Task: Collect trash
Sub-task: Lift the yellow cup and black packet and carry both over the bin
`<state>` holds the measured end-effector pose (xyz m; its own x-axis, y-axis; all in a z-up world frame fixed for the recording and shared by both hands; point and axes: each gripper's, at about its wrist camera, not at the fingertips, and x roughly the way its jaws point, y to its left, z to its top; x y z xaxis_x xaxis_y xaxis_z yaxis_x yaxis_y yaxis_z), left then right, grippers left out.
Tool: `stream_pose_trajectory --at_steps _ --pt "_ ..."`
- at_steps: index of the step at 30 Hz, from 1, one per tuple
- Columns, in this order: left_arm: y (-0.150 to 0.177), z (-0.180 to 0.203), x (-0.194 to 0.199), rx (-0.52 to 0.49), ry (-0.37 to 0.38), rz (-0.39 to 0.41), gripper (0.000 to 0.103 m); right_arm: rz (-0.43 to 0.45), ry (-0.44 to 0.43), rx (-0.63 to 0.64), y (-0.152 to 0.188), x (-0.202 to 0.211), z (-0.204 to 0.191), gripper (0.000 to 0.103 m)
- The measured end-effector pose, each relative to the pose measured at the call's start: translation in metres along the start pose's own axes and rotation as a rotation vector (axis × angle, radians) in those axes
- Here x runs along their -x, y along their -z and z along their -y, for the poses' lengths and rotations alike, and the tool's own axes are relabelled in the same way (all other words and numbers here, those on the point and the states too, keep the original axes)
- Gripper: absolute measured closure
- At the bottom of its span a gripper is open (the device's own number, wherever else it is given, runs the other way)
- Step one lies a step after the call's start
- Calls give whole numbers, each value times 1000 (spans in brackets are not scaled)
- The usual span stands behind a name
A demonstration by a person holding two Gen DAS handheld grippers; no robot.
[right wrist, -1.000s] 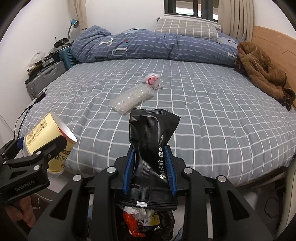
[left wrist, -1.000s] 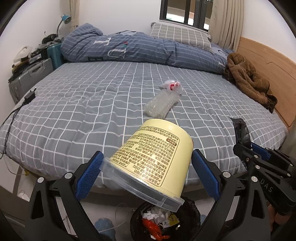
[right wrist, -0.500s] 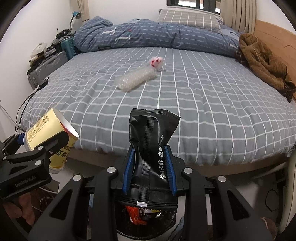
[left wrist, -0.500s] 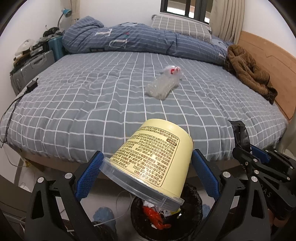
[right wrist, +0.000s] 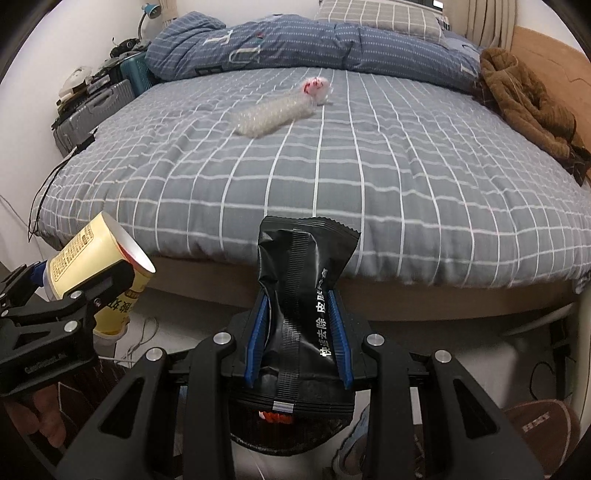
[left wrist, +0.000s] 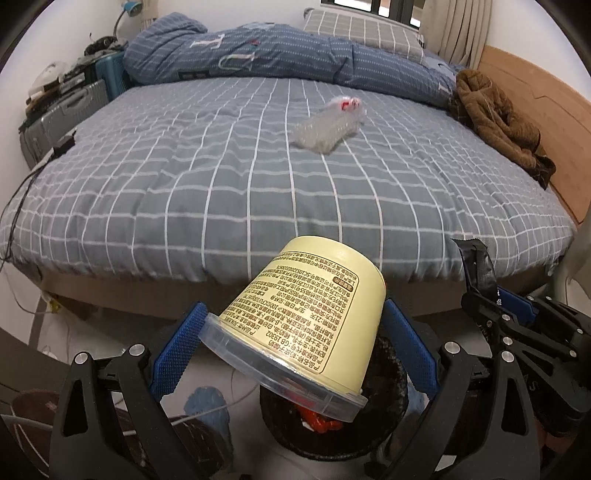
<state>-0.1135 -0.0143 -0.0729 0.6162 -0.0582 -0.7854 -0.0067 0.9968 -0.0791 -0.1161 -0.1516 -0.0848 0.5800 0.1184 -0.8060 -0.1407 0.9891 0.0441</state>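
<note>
A wide bed (left wrist: 258,177) fills most of the room, covered by a grey sheet with a white grid. A rumpled blue duvet (left wrist: 280,55) lies across its far end, with 1 grey checked pillow (left wrist: 362,31) behind it. A brown jacket (left wrist: 498,122) is heaped at the right edge, against a wooden headboard (left wrist: 546,107). Cream curtains (left wrist: 458,29) hang beside a dark-framed window (left wrist: 354,3) in the white far wall. On the left stand a grey suitcase (left wrist: 62,114) and a teal case (left wrist: 110,74), with clutter on top and a blue desk lamp (left wrist: 129,11) above. A black cable (left wrist: 22,192) trails over the bed's left edge. The floor is pale.
</note>
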Motion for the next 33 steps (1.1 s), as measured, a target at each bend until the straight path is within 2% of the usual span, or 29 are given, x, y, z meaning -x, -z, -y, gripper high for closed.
stream_pose_trajectory --at_steps 8,19,27,33 --pt "26 -4 -8 11 -3 -64 10 -65 -1 5 23 -10 -2 72" --pt "51 -11 -64 -5 -17 -183 10 -187 -22 -4 47 -55 1 72" --pt "58 -23 -89 3 -33 -217 10 -270 -42 3 56 -92 -8 71" --pt "64 -41 -92 24 -57 -233 10 -295 -50 30 61 -108 -22 71"
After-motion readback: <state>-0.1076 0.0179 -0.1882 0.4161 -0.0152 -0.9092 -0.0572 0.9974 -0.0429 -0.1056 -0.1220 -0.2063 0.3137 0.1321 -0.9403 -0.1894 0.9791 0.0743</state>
